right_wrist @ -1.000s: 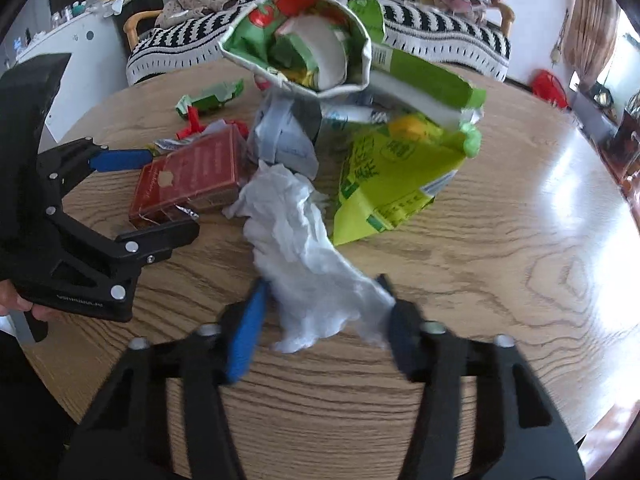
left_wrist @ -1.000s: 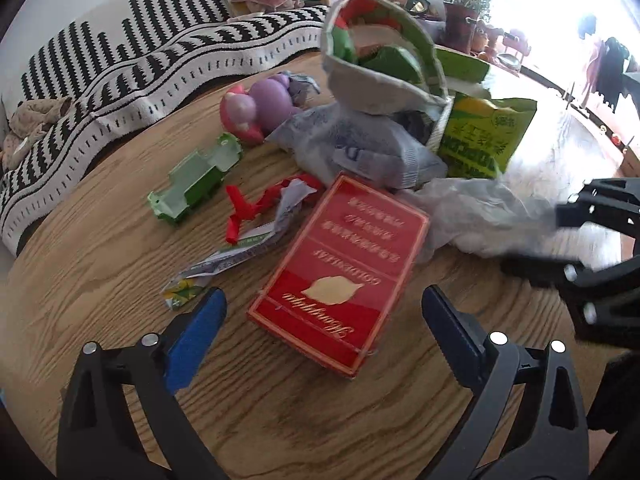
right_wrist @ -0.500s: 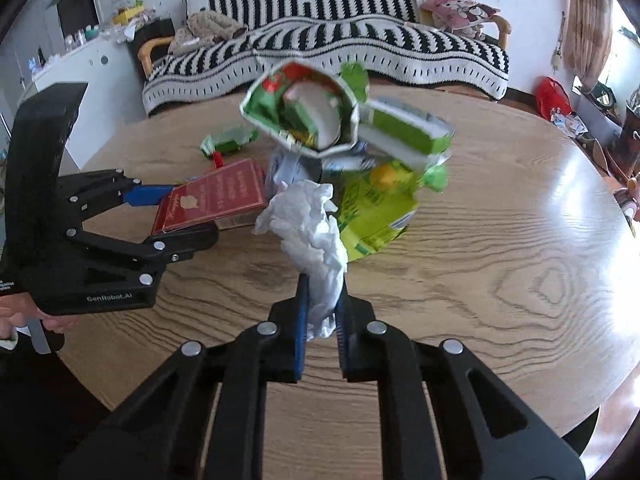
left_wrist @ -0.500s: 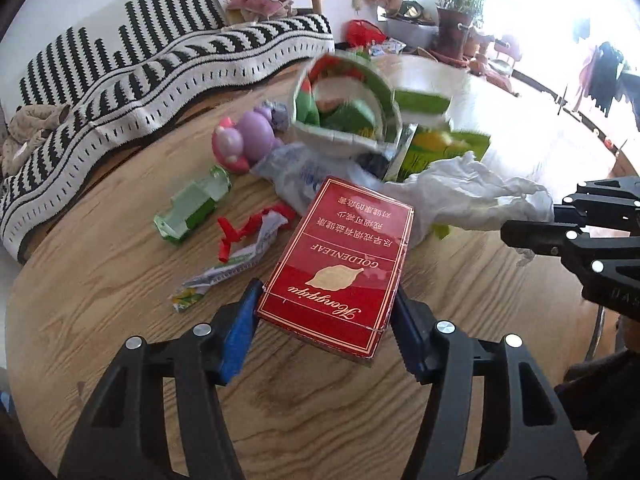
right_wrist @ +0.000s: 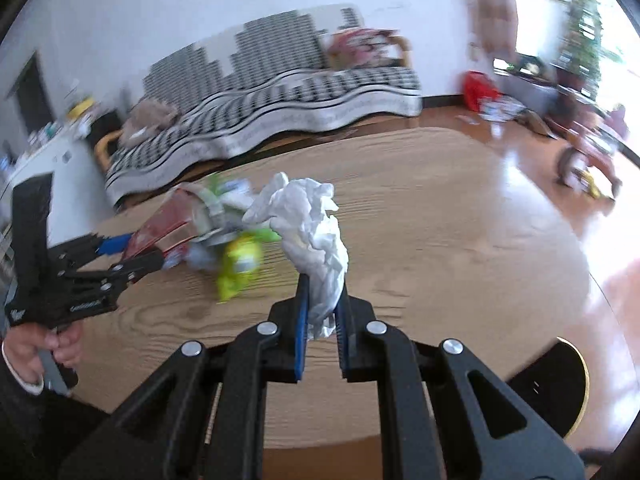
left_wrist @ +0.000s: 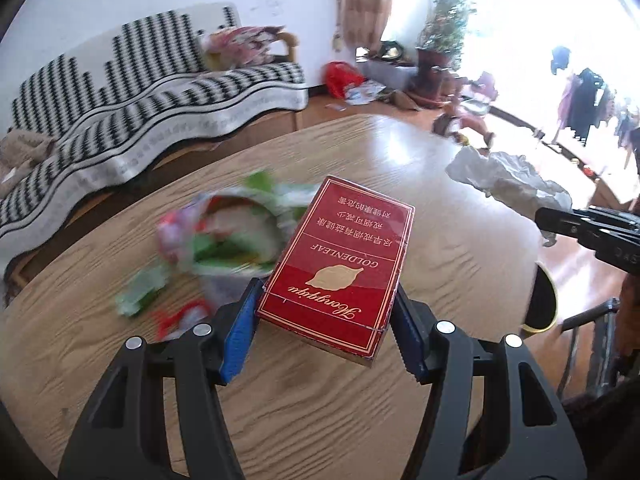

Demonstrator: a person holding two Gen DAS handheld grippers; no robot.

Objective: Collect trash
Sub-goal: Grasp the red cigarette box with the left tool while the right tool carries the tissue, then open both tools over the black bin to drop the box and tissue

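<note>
My left gripper (left_wrist: 326, 320) is shut on a red cigarette carton (left_wrist: 340, 264) and holds it lifted above the round wooden table (left_wrist: 360, 400). My right gripper (right_wrist: 322, 312) is shut on a crumpled white tissue (right_wrist: 312, 224), held above the table; the tissue also shows in the left wrist view (left_wrist: 508, 180). A blurred pile of snack bags and wrappers (left_wrist: 224, 240) lies on the table behind the carton. In the right wrist view the left gripper (right_wrist: 120, 264) and carton (right_wrist: 164, 228) show at the left.
A green yellow snack bag (right_wrist: 240, 264) lies on the table (right_wrist: 440, 240). A dark round bin (right_wrist: 556, 384) stands below the table's right edge, also in the left wrist view (left_wrist: 542, 300). A striped sofa (left_wrist: 140, 92) is behind the table.
Both grippers have risen from the table, the left with the red carton, the right with the tissue. The views have swung towards the right side of the table.
</note>
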